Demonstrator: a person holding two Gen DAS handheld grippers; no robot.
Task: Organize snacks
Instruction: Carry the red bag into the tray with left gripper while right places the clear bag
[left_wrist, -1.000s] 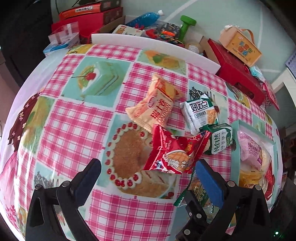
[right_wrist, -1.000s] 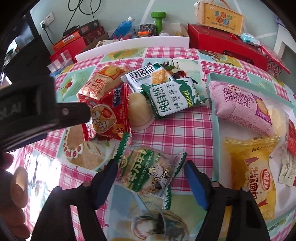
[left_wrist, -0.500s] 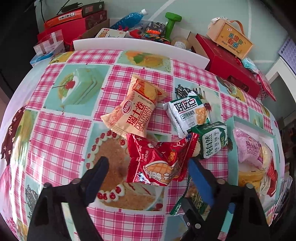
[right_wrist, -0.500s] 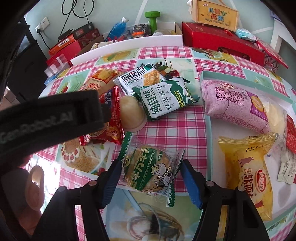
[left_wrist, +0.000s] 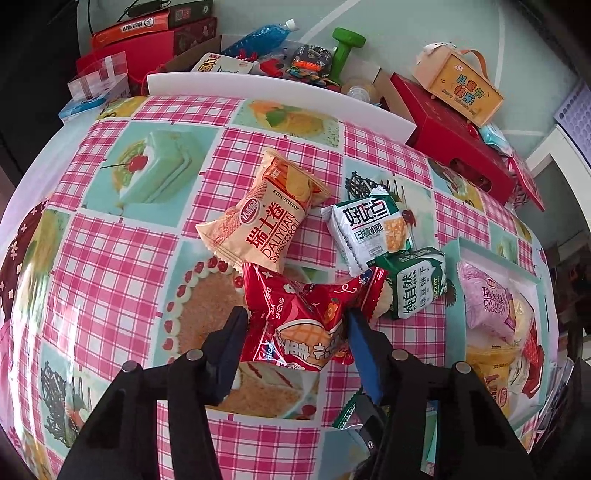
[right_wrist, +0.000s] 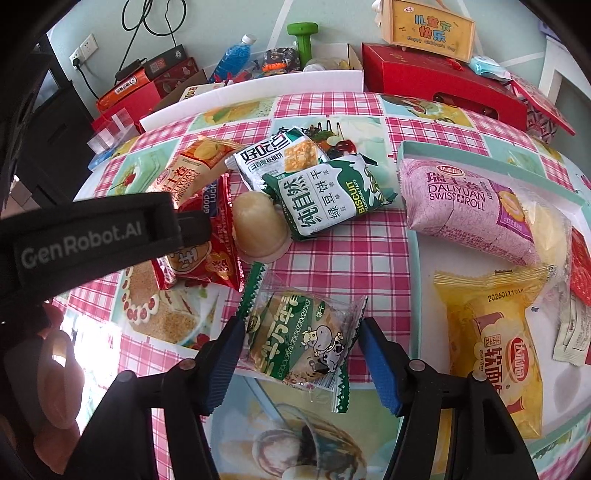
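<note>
A red snack packet (left_wrist: 291, 295) lies crumpled on the checked tablecloth between the fingers of my left gripper (left_wrist: 295, 321). Its jaws are closing and both pads press the packet's sides. In the right wrist view a green cookie packet (right_wrist: 291, 314) sits between the fingers of my right gripper (right_wrist: 301, 326). These jaws are also closing, with the pads against the wrapper's edges. A teal-rimmed tray (right_wrist: 406, 155) at the right holds a pink Swiss roll packet (right_wrist: 465, 210) and a yellow bread packet (right_wrist: 491, 347).
Loose on the cloth lie an orange Swiss roll packet (left_wrist: 266, 221), a white cracker packet (left_wrist: 369, 229), a green biscuit packet (left_wrist: 417, 284) and a jelly cup (right_wrist: 258, 229). Past a white board (left_wrist: 280, 96), red boxes (left_wrist: 454, 144), a bottle and a green dumbbell crowd the far side.
My left gripper has come down over the red packet and its jaws have narrowed from wide onto it, bunching it. The right jaws have narrowed slightly around the green packet.
</note>
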